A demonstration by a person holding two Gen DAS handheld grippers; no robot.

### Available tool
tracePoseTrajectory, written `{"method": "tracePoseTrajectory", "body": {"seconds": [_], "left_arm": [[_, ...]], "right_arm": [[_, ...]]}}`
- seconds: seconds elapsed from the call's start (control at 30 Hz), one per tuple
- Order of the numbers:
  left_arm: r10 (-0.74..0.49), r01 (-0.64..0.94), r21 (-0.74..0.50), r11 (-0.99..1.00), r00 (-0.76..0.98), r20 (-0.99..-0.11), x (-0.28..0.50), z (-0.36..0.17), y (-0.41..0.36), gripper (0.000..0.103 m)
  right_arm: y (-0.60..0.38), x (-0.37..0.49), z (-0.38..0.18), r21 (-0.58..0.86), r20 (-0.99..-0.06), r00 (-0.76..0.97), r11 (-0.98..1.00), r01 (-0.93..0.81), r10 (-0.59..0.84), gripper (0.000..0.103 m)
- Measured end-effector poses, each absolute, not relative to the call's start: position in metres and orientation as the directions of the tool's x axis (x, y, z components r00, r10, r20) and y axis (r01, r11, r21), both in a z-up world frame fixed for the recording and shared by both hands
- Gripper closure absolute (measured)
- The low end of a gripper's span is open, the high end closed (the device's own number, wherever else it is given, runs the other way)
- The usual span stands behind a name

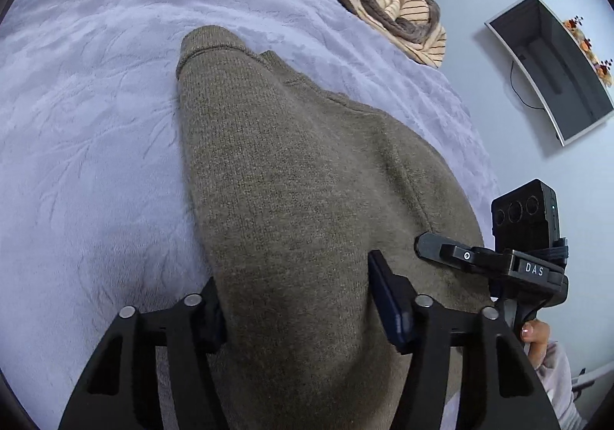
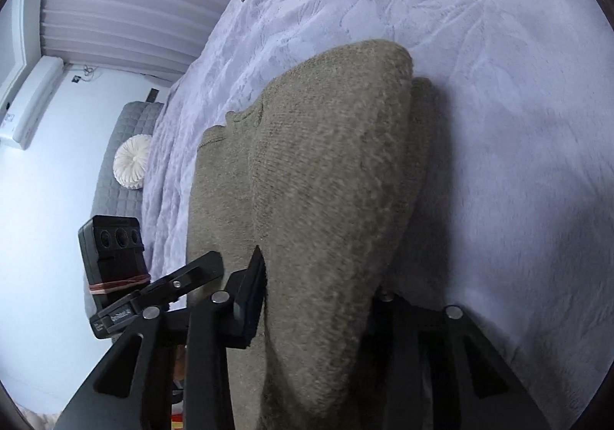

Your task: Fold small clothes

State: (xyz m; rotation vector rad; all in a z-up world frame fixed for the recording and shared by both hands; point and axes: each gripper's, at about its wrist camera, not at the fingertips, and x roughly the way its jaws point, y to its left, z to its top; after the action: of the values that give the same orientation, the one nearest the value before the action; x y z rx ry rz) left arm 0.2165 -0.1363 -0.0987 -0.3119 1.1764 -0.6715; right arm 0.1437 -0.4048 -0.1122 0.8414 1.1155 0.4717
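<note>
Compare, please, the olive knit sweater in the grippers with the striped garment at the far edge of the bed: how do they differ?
The olive knit sweater is plain; the striped garment is cream with dark lines. The sweater lies smooth, partly folded, between both grippers' fingers; the striped garment sits crumpled and untouched among other clothes. Both rest on the lavender blanket.

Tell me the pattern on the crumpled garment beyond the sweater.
Cream with thin dark stripes, brown lining; clearest in the left wrist view.
</note>
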Motion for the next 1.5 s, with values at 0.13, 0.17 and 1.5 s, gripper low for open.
{"method": "tracePoseTrajectory", "body": {"seconds": [0.13,0.17,1.5], "left_arm": [[-0.673,0.332,-0.596,0.732,0.209,-0.710,0.210,-0.082,-0.126,0.052],[-0.681,0.332,-0.604,0.724,0.208,-0.702,0.208,-0.078,-0.124,0.052],[-0.545,0.113,-0.541,0.834,0.326,-0.772,-0.037,-0.082,0.098,0.051]], "right_arm": [[-0.407,0.132,-0.102,0.847,-0.504,0.427,0.527,0.074,0.750,0.070],[-0.406,0.129,-0.098,0.859,-0.484,0.434,0.506,0.072,0.760,0.070],[-0.259,-0.022,-0.104,0.846,-0.531,0.377,0.501,0.182,0.759,0.053]]}}
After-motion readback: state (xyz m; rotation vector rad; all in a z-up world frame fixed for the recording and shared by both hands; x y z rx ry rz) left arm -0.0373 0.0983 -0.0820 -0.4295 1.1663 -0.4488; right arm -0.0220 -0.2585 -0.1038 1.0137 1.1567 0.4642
